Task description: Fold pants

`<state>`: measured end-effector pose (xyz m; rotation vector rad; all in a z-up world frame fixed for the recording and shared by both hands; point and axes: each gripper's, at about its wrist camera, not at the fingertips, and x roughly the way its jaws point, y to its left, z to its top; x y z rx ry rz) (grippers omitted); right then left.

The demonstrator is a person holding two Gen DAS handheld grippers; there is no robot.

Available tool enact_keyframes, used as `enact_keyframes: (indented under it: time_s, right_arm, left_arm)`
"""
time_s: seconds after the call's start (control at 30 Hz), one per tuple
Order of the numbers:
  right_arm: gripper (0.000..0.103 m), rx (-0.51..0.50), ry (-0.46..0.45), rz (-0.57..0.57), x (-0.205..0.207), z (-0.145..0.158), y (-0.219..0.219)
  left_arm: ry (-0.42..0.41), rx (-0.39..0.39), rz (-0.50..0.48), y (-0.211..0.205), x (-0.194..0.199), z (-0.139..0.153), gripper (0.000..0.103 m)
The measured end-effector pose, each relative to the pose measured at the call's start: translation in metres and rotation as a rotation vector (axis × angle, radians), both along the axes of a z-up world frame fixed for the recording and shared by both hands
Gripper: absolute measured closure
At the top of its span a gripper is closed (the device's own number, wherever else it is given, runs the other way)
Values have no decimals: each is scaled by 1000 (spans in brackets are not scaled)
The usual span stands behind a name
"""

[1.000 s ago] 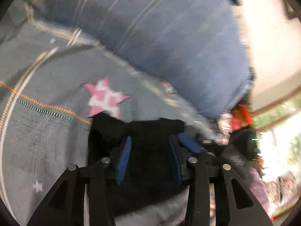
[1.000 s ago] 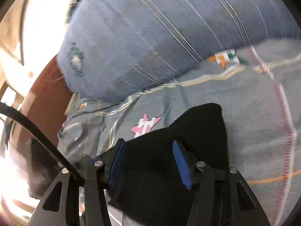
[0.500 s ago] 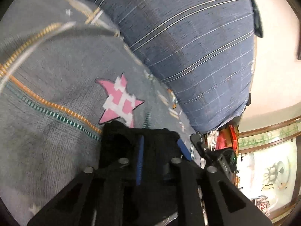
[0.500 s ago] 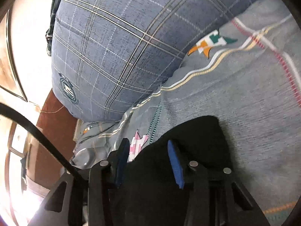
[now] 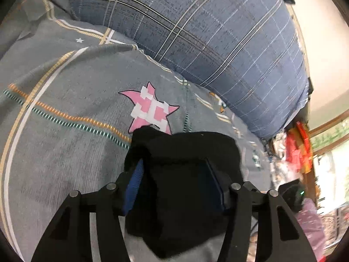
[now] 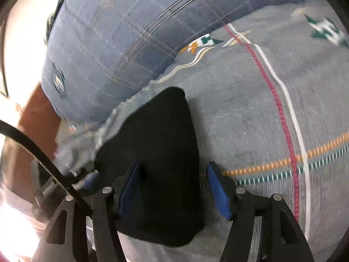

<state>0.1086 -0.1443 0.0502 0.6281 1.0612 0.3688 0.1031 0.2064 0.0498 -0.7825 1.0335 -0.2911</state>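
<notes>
pants (image 5: 185, 174): black, bunched between left hand-held gripper (image 5: 176, 183) pads, jaws apart
right hand-held gripper (image 6: 174, 194): spread wide, fabric between, contact unclear
bed (image 5: 65, 100): underneath

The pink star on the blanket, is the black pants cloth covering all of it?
No, the pants hide only the pink star's bottom edge.

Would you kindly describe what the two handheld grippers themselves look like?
Both the left gripper and right gripper have matte black open-frame linkages with silver pivot pins and flat blue finger pads. A black ribbed cable crosses the right view.
</notes>
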Motion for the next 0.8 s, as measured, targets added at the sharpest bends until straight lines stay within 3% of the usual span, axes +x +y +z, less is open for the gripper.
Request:
enact_keyframes:
  time_s: [0.23, 0.33, 0.43, 0.53, 0.6, 0.67, 0.8]
  right_arm:
    - [35, 4, -134, -71, -67, 30, -28]
    - [35, -55, -169, -79, -101, 35, -28]
    - [35, -142, -202, -77, -136, 34, -18]
    - [35, -222, -227, -42, -164, 29, 1]
    - [35, -296, -261, 9, -176, 30, 19]
    - [34, -349, -299, 53, -188, 34, 32]
    - [29, -407, -381, 89, -203, 49, 47]
  left_arm:
    - [-82, 99, 63, 11, -83, 29, 45]
    - [-87, 136, 108, 5, -121, 26, 45]
    - [-102, 261, 130, -11, -152, 28, 45]
    - [-160, 437, 126, -32, -178, 41, 43]
    - [-200, 529, 142, -44, -193, 53, 25]
    - [-233, 562, 164, -50, -204, 61, 20]
    - [-260, 550, 166, -51, -216, 73, 20]
